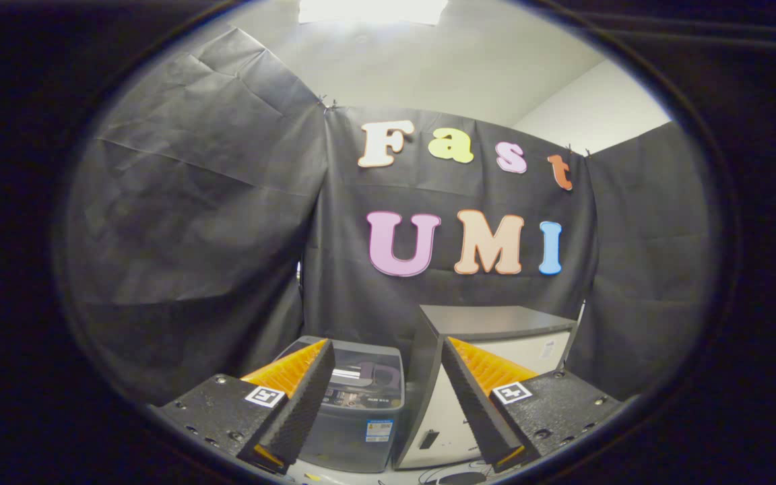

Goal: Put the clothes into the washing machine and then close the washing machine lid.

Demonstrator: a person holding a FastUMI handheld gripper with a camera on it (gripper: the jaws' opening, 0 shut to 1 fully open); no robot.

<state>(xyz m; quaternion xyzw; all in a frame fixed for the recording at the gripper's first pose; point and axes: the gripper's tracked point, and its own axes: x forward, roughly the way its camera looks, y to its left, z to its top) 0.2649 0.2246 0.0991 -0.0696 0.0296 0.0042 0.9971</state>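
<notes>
My gripper hangs wide open, holding nothing. Beyond my fingers sits the grey washing machine, just beside a white cabinet. I can't spot any clothes yet, or tell how the lid stands. Coming in from here, I risk clipping the cabinet's corner.

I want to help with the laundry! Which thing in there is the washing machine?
Look at the black cloth wall at the back; two boxy things stand on the floor before it. The washing machine is the lower grey one, seen between the open fingers of the gripper. Unlike the taller pale cabinet with a flat dark top beside it, it has a control panel and a sticker on its front.
</notes>
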